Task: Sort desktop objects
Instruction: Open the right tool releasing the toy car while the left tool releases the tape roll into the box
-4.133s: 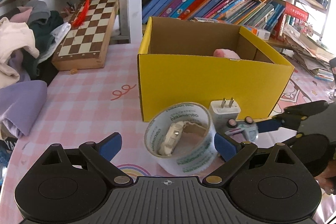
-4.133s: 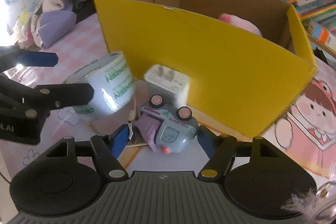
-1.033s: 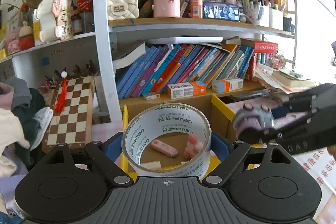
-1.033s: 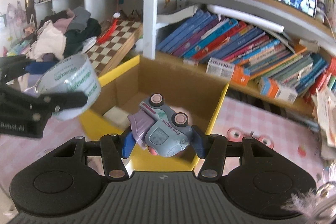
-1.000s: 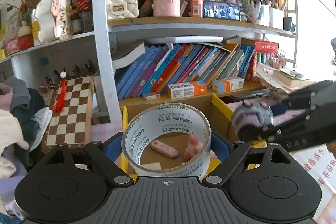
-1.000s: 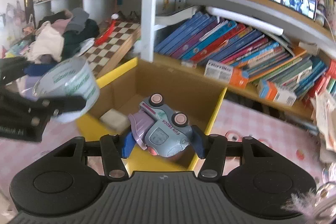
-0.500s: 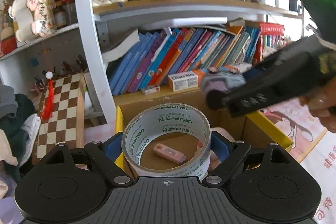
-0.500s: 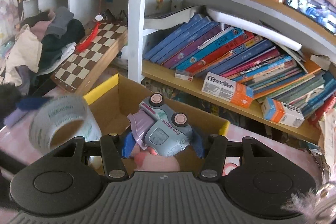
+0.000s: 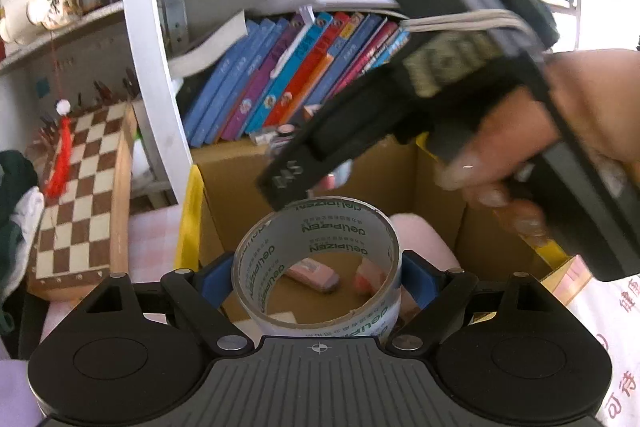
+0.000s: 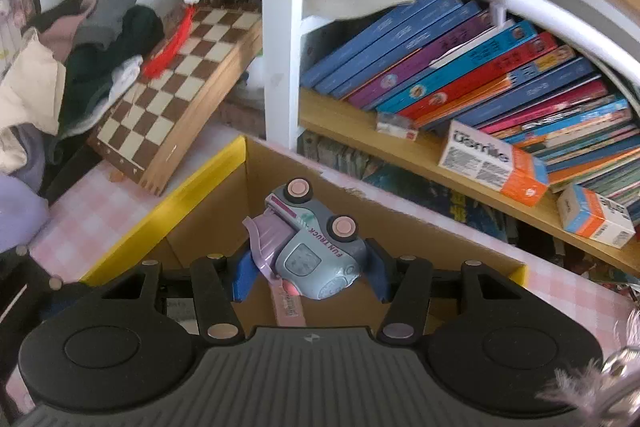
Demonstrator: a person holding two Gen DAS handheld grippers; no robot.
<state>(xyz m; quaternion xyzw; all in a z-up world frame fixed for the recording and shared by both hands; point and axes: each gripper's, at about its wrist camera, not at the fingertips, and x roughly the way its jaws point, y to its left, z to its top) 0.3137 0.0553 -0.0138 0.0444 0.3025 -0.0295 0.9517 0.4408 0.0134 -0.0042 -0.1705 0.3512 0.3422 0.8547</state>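
My left gripper (image 9: 316, 277) is shut on a roll of clear tape (image 9: 316, 227) and holds it above the open yellow cardboard box (image 9: 188, 215). Through the roll I see a pink eraser (image 9: 312, 270) on the box floor and a pink soft thing (image 9: 424, 239) beside it. My right gripper (image 10: 306, 267) is shut on a blue and purple toy truck (image 10: 308, 243), upside down, over the same box (image 10: 168, 211). In the left wrist view the right gripper's black body (image 9: 400, 107) and the hand cross over the box, above the tape.
A wooden chessboard (image 10: 176, 75) leans left of the box. A pile of clothes (image 10: 60, 67) lies further left. A bookshelf with leaning books (image 10: 460, 67) and small cartons (image 10: 492, 163) stands right behind the box. A white shelf post (image 10: 284, 27) rises at the box's back corner.
Both grippers lifted their objects off the table to above the box. In the last half second the right gripper moved left and further over the box, crossing above the tape.
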